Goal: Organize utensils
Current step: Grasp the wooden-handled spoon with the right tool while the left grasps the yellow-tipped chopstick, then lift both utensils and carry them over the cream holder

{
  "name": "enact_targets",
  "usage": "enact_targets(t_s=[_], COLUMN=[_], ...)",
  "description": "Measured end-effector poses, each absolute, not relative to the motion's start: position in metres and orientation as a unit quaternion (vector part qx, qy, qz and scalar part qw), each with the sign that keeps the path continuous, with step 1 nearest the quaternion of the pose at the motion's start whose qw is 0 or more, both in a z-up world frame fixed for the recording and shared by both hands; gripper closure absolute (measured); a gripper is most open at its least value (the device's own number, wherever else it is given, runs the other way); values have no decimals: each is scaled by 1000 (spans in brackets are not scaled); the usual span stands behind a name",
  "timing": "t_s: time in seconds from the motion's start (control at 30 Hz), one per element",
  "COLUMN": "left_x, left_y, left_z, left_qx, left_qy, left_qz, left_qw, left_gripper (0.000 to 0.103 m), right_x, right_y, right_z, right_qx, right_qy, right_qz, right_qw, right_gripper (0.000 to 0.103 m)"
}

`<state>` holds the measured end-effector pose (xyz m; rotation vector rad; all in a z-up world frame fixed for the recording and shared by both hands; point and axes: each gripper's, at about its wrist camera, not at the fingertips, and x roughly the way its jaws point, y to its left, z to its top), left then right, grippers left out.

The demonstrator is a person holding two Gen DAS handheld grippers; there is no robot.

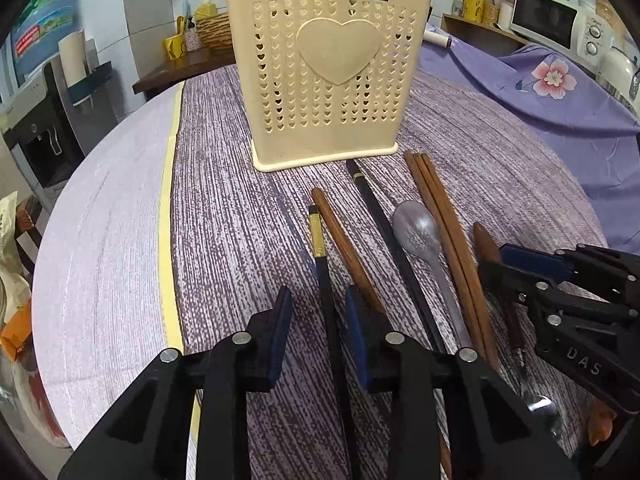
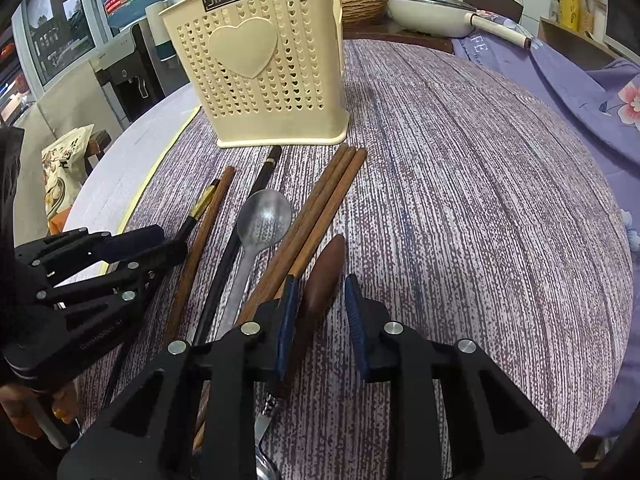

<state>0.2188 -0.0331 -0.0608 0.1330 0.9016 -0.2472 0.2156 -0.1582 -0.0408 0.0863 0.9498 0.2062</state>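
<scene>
Blue-padded fingers of the left gripper point(image 1: 318, 312) stand either side of a black chopstick with a gold band point(image 1: 320, 248); a gap shows on each side of the stick, so the jaws are partly closed around it without pressing. The right-hand pad lies against a brown chopstick point(image 1: 340, 236) just beside the black one. In the right wrist view the right gripper point(image 2: 322, 308) straddles a dark wooden handle point(image 2: 322, 276), which belongs to a metal utensil whose shiny end shows under the gripper body; the left pad sits close to the wood, the right pad stands off, so it too brackets without clamping. Between the two grippers, all lying on the striped purple tablecloth point(image 2: 460, 200), come a second black chopstick point(image 1: 384, 224), a grey metal spoon point(image 2: 264, 216) with its bowl pointing away, and three brown chopsticks point(image 2: 324, 192) bundled side by side. Beyond their far tips a cream perforated utensil holder point(image 1: 324, 72) stands upright, heart on its front, with a wooden handle poking above its rim. Behind it are a wicker basket point(image 2: 364, 4), a white pan point(image 2: 428, 12) and a microwave point(image 1: 548, 20)
</scene>
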Motion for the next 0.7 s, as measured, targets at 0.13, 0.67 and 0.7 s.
enact_targets(t_s=[0.13,0.67,0.7], left_x=[229,250,248], left_y=[-37,-30,-28], left_z=[-61,-49,-43], left_qx=[64,8,1], left_qy=[434,429,422], left_qz=[-111,-120,-124], left_qw=[892,895,898], left_gripper=[80,96,96], right_x=[221,222,221], right_y=[-152,-172,-177], right_z=[-41,-17,-12], right_qx=[28,96,108], right_qy=[451,401,395], right_qz=[88,132,141], right_qw=[888,901,901], right_gripper=[79,86,86])
